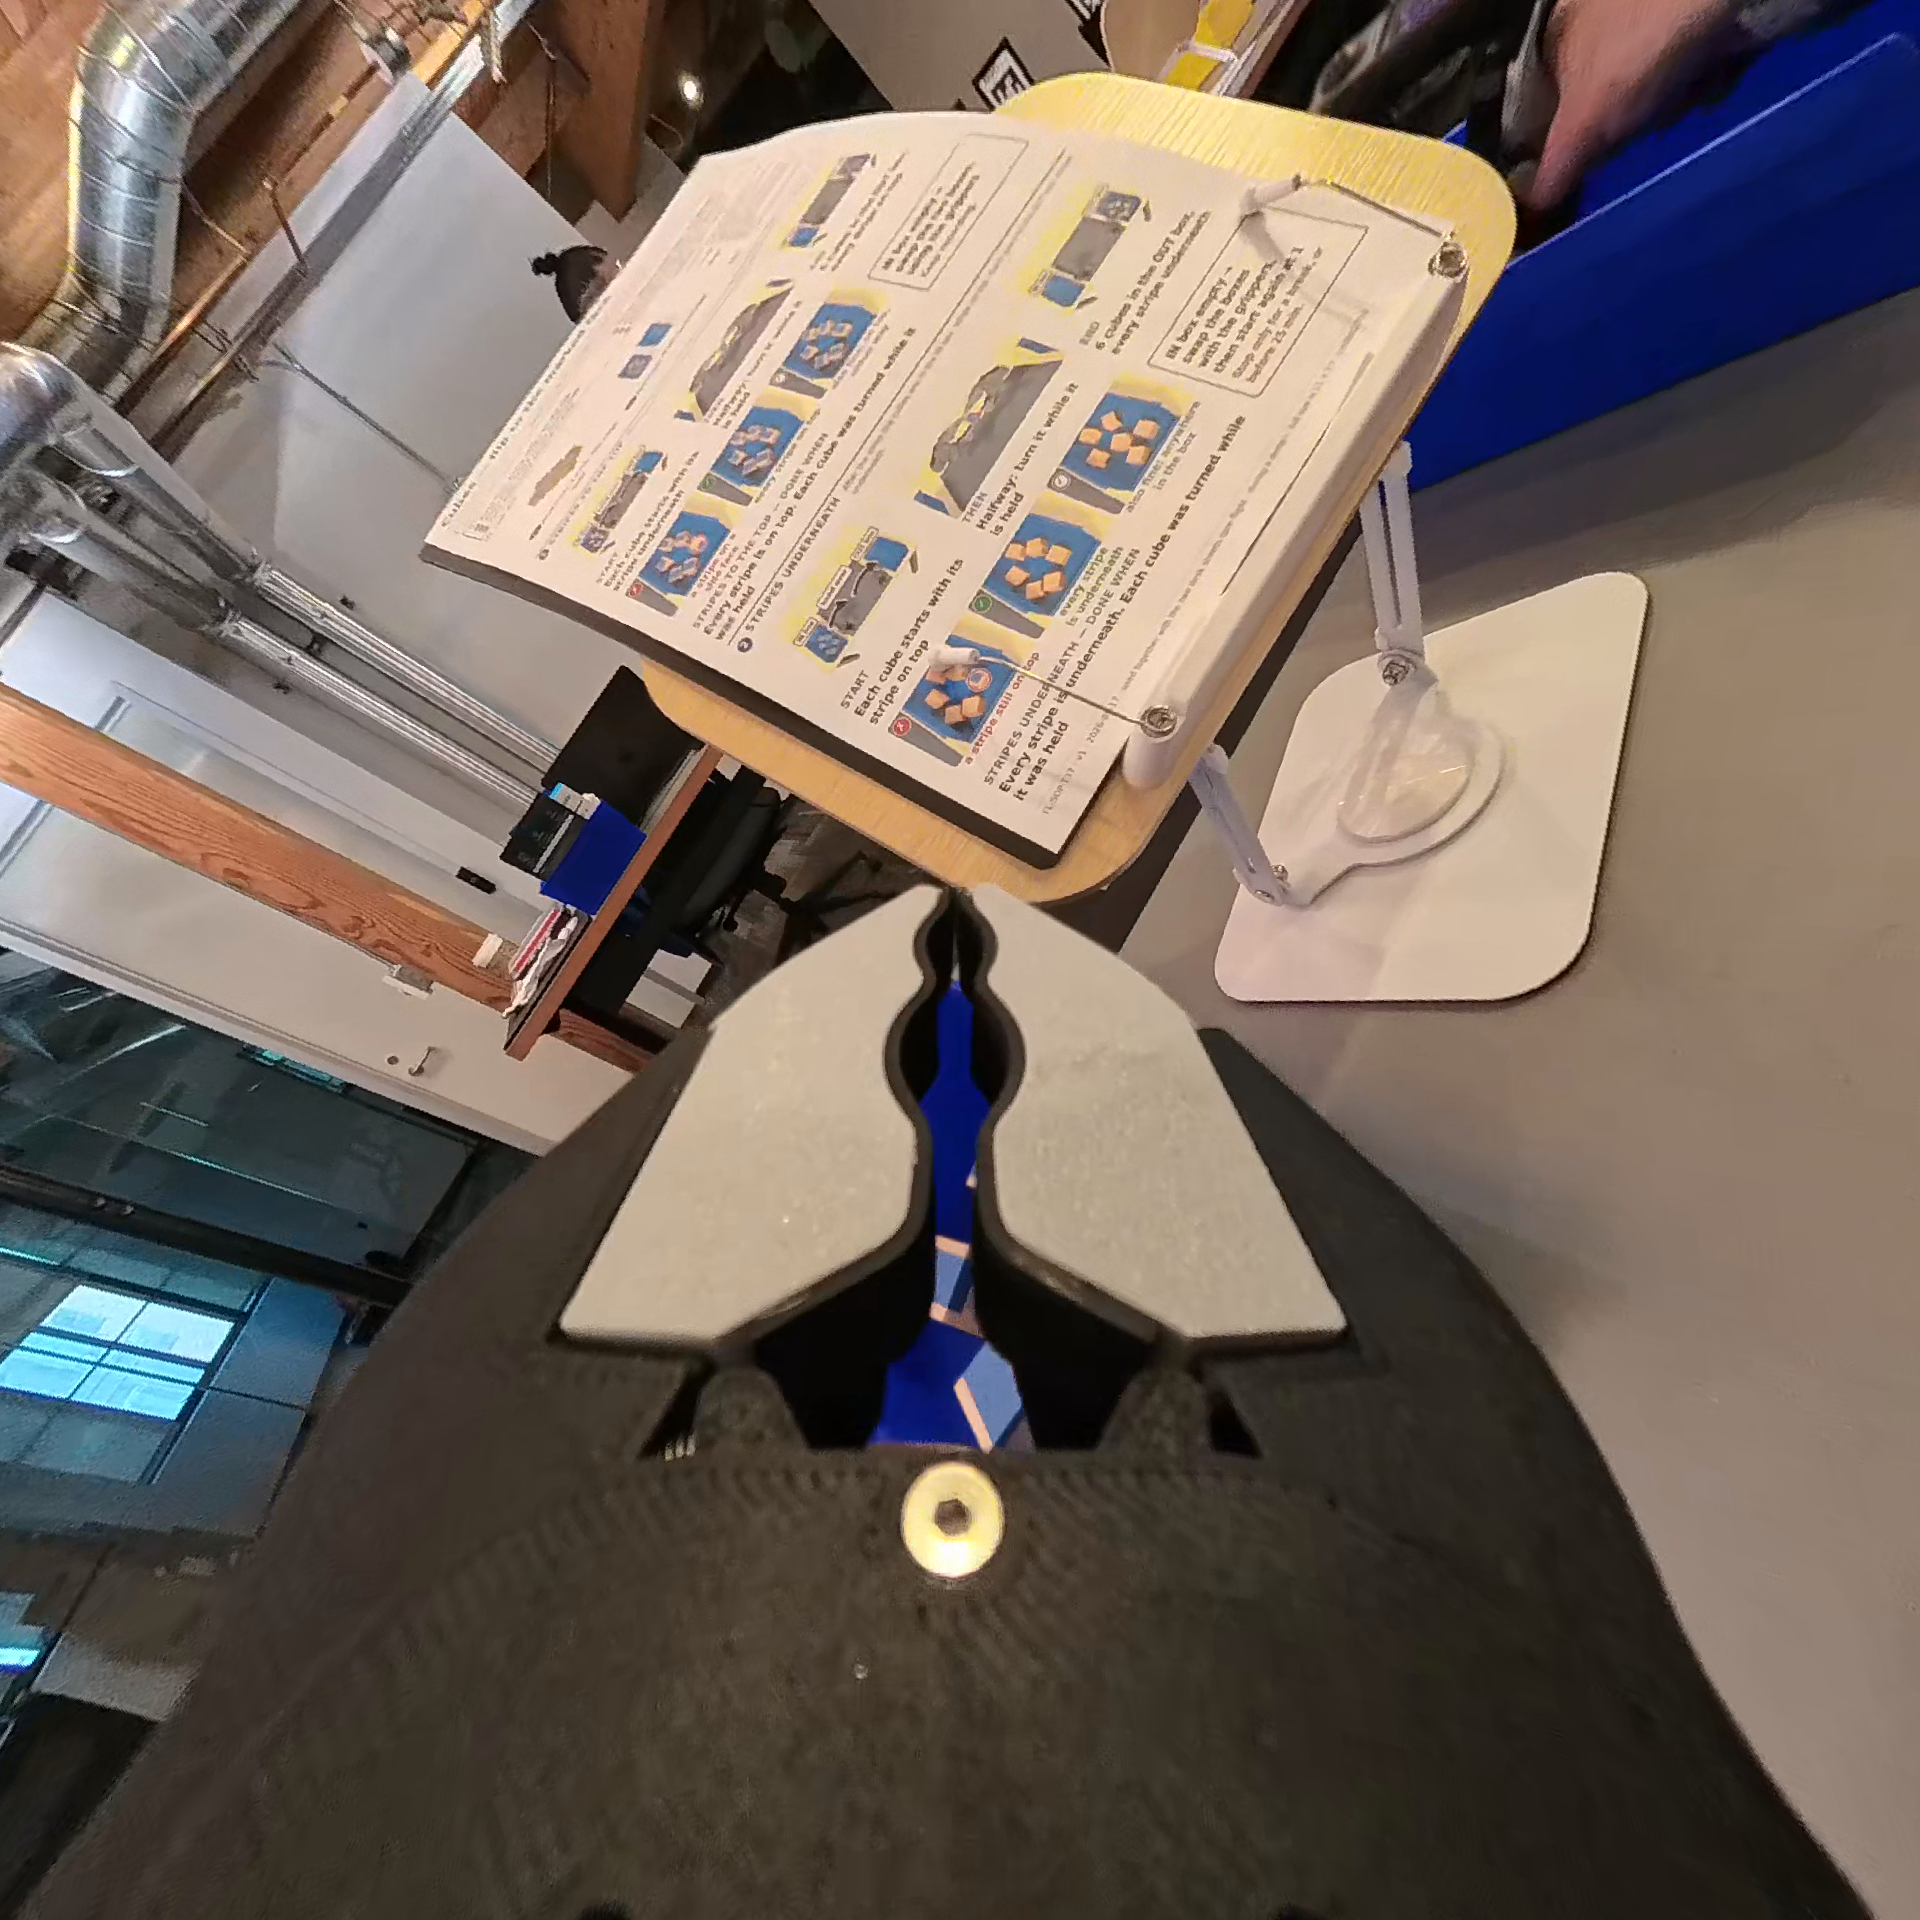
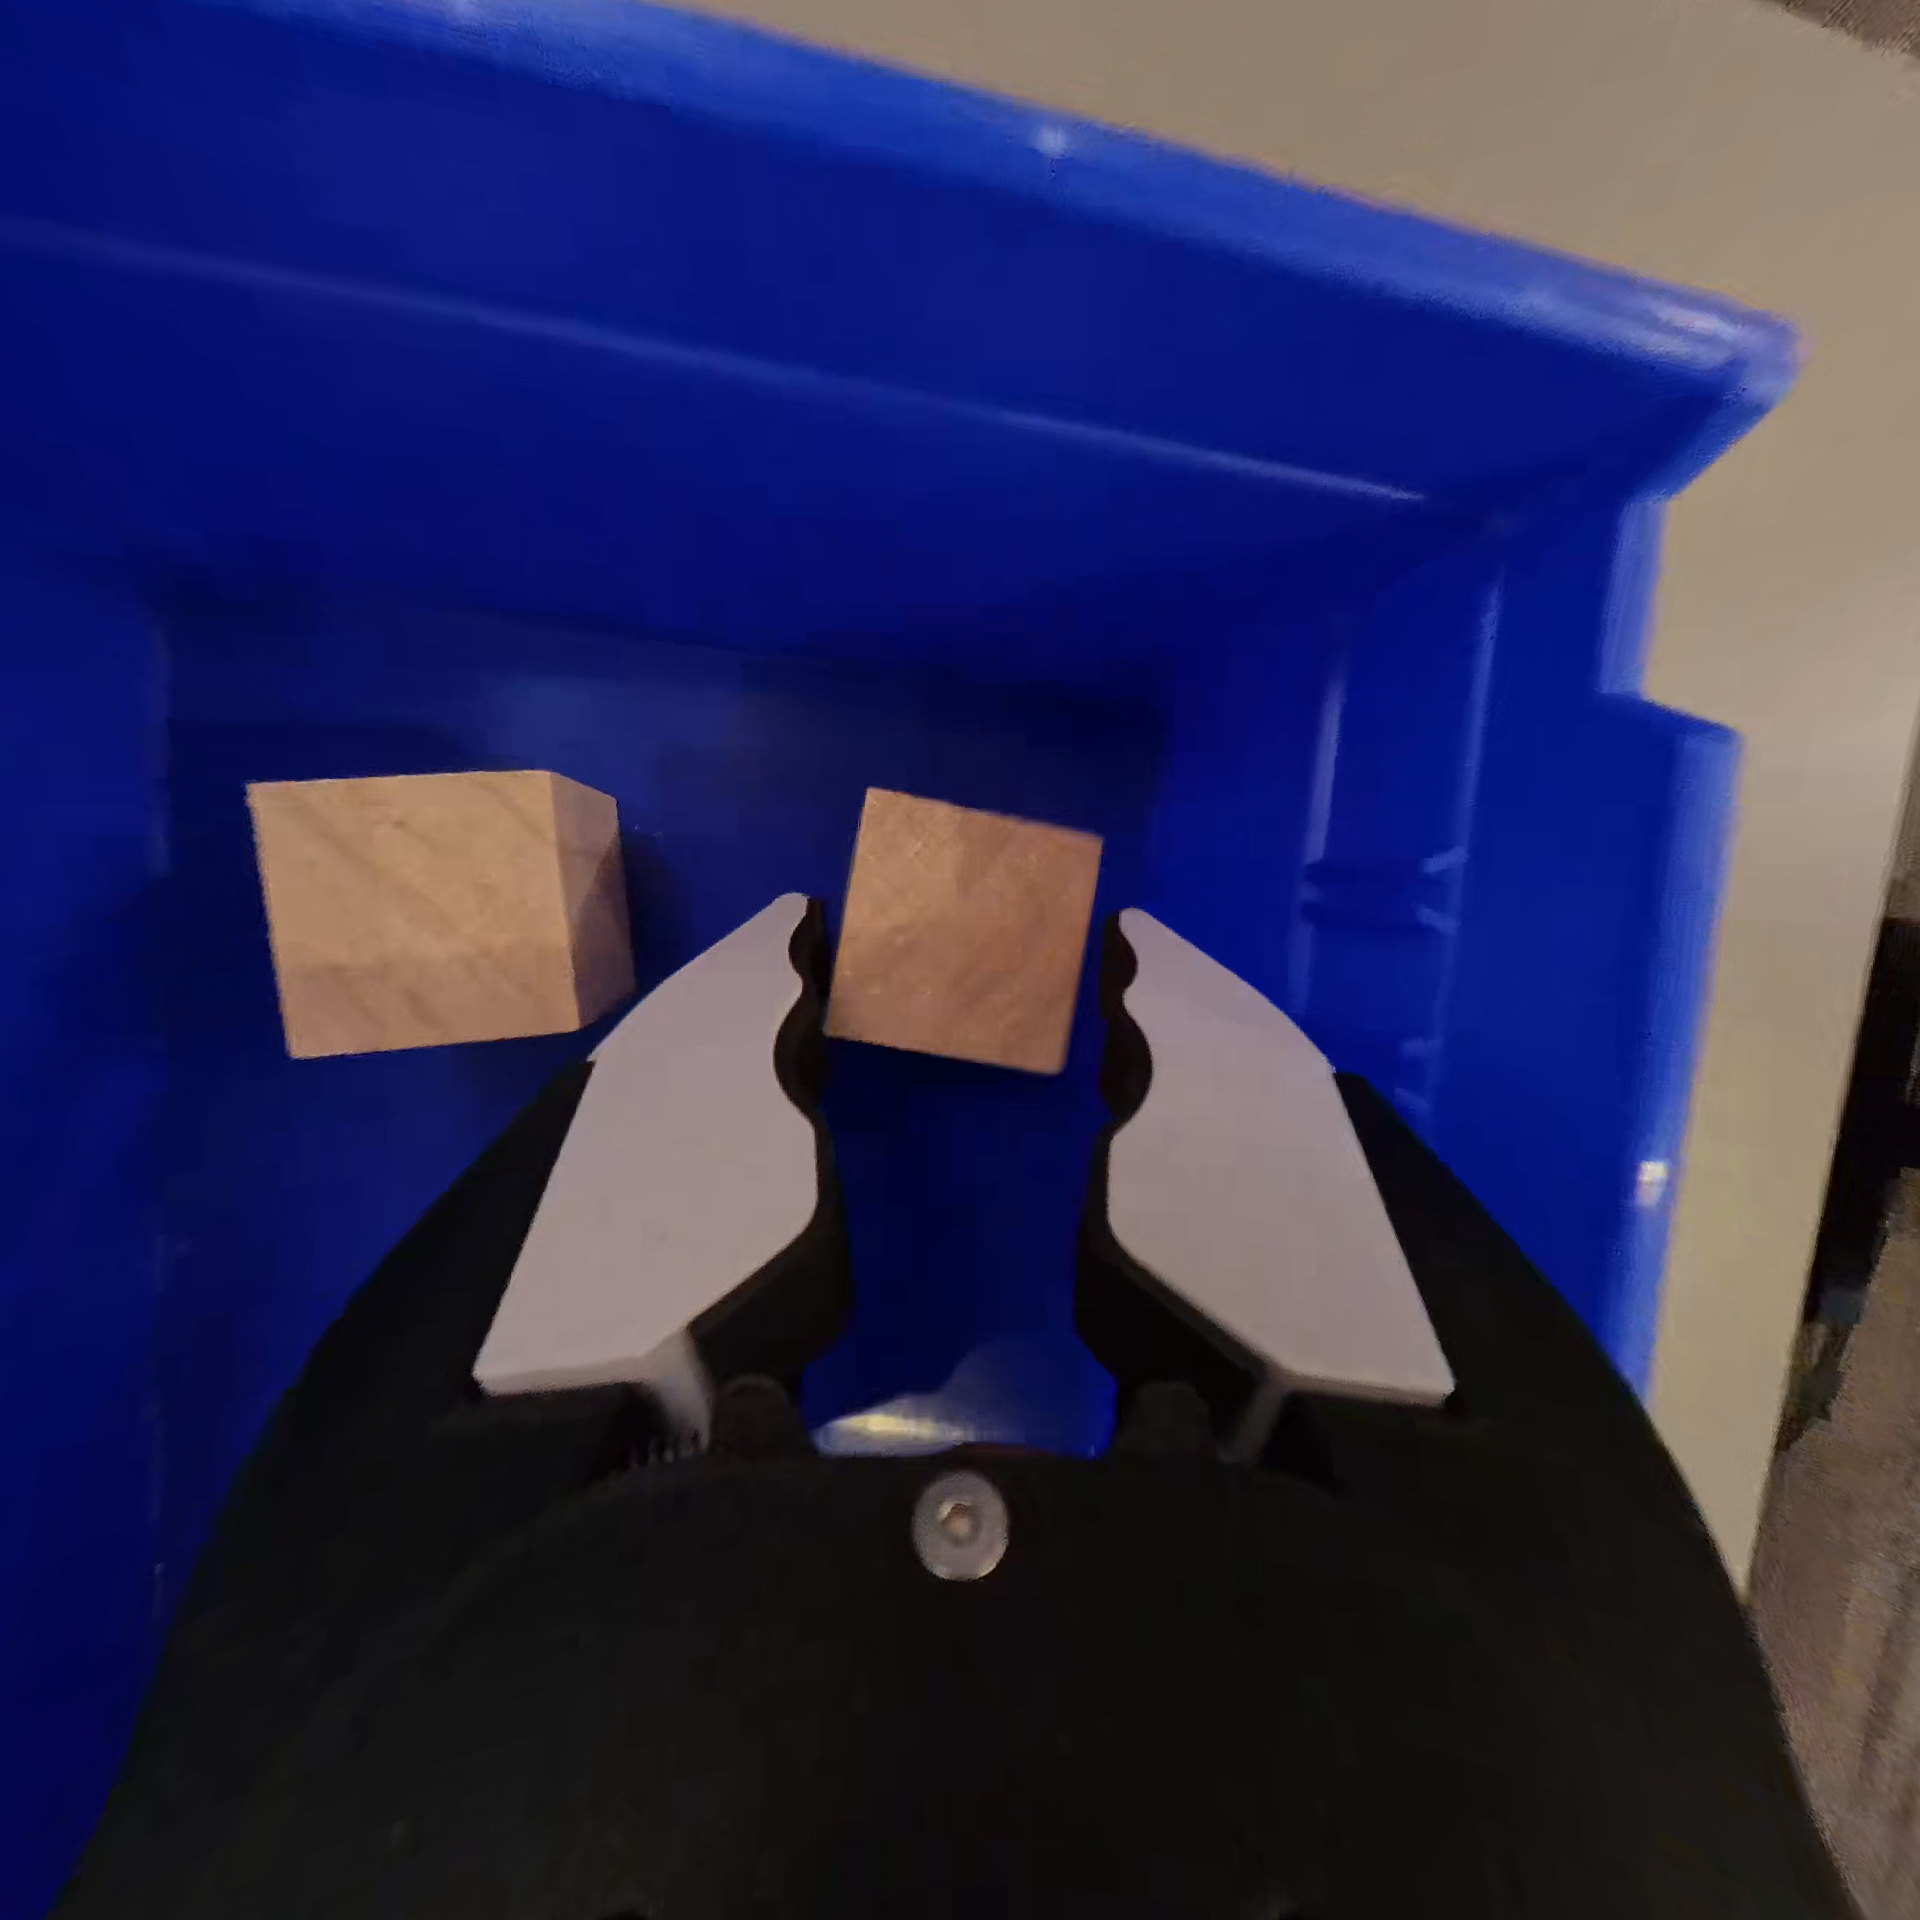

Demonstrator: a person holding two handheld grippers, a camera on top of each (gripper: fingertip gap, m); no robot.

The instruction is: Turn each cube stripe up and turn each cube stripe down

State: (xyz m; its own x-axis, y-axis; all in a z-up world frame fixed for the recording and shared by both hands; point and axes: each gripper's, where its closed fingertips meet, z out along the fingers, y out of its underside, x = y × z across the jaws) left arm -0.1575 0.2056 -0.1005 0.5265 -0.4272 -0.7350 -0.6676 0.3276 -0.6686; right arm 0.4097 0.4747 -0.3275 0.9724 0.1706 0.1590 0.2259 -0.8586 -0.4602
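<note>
Right gripper (image 2: 961,925) is down inside the blue bin (image 2: 935,468), jaws spread, with a plain wooden cube (image 2: 961,930) standing between the fingertips. The left pad sits against or just beside the cube's left face; a strip of blue shows between the cube's right face and the right pad, so the cube is not clamped. A second wooden cube (image 2: 436,909) rests on the bin floor to the left, near but apart from the first. No stripe shows on the visible faces of either cube. Left gripper (image 1: 956,899) is clenched, tips meeting on nothing, raised and pointing at an instruction sheet (image 1: 935,447) on a white stand (image 1: 1455,831) on the grey table (image 1: 1714,1143); a blue bin (image 1: 1714,260) stands behind it
</note>
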